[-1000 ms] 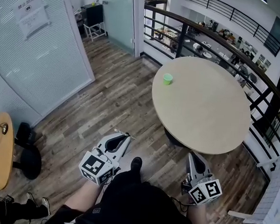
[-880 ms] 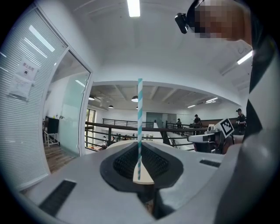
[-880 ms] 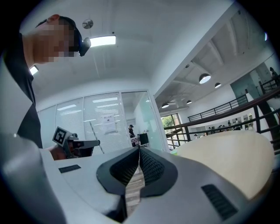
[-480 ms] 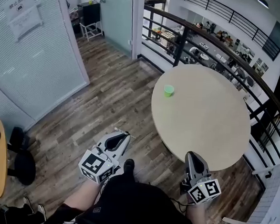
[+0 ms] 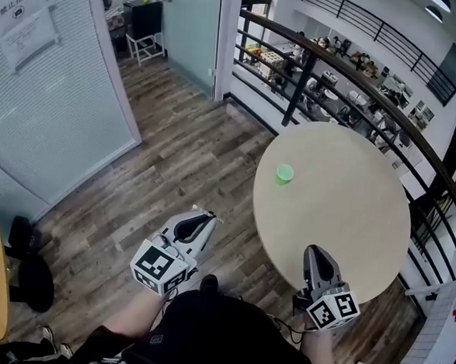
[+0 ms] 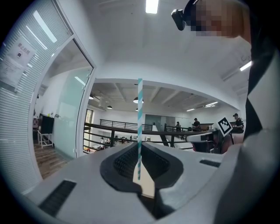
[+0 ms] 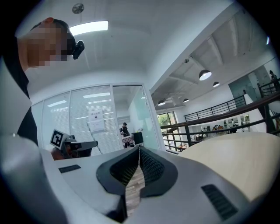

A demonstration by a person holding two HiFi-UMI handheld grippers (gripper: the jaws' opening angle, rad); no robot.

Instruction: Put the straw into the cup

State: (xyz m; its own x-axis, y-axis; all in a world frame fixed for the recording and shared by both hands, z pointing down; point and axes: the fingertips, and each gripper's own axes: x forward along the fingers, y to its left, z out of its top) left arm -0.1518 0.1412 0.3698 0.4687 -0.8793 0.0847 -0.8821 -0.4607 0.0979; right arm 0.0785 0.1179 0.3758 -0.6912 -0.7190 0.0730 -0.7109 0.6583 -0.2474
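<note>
As left jaws clamp straw, cup well apart

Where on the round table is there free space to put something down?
Almost the whole round table is bare: everything to the right of the green cup and beyond it is free. Only the cup's spot near the left edge is taken.

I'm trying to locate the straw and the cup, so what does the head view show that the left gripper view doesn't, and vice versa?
Only the head view shows the green cup standing on the round table, far ahead. Only the left gripper view clearly shows the striped straw, upright, with the jaws of the left gripper shut on it. Both show the black railing and the right gripper.
</note>
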